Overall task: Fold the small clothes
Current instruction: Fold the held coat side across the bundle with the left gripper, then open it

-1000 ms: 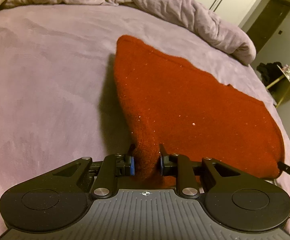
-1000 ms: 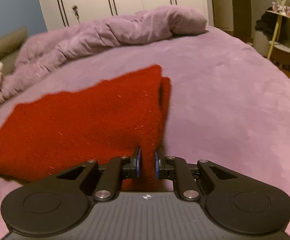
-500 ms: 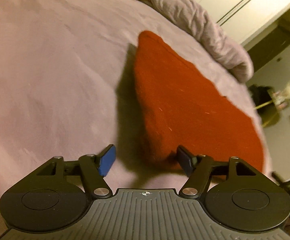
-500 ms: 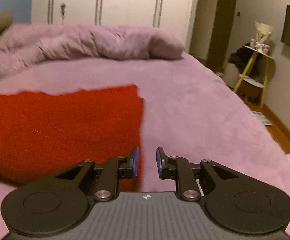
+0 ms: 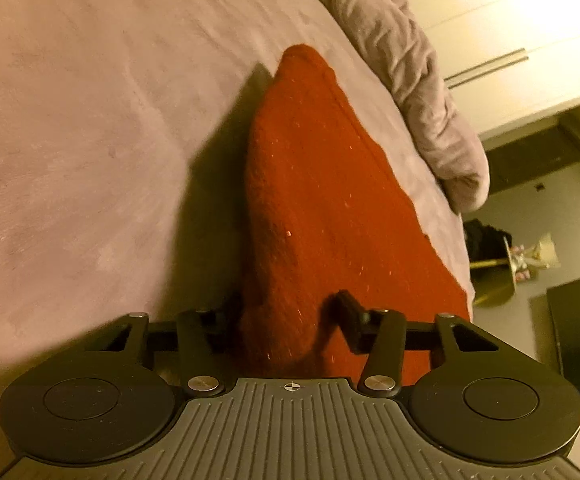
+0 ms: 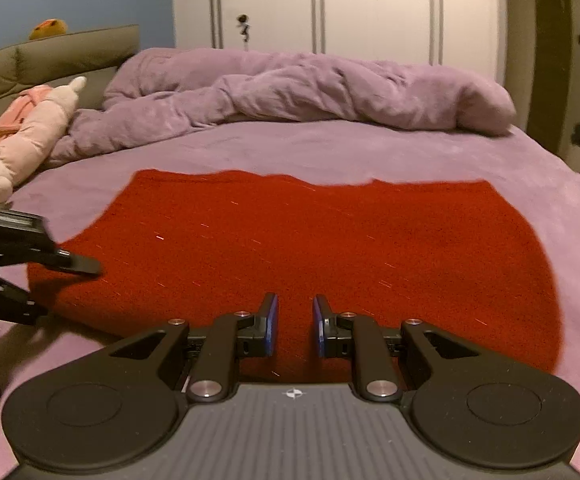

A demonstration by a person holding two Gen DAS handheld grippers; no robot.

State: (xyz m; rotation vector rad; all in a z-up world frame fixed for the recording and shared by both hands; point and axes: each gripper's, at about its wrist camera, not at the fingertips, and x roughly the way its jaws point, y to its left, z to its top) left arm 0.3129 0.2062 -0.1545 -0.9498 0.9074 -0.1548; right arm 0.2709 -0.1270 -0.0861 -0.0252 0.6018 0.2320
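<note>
A red knit garment (image 6: 330, 240) lies folded flat on the purple bed; it also shows in the left wrist view (image 5: 322, 208). My left gripper (image 5: 286, 312) has its jaws partly apart around the garment's near edge, with cloth bunched between them; its fingers (image 6: 74, 266) show at the garment's left end in the right wrist view. My right gripper (image 6: 295, 326) hovers just above the garment's near edge with a narrow gap between its blue pads (image 6: 272, 320) and nothing held.
A rumpled purple duvet (image 6: 290, 88) lies along the far side of the bed. A pink plush toy (image 6: 30, 132) rests at the left by the headboard. White wardrobes (image 6: 330, 8) stand behind. A yellow side table (image 5: 506, 272) stands beyond the bed's edge.
Both grippers let go of the garment, which now lies flat. The left gripper opened wide, then closed partly around the near edge. The right gripper drew back and swung left.
</note>
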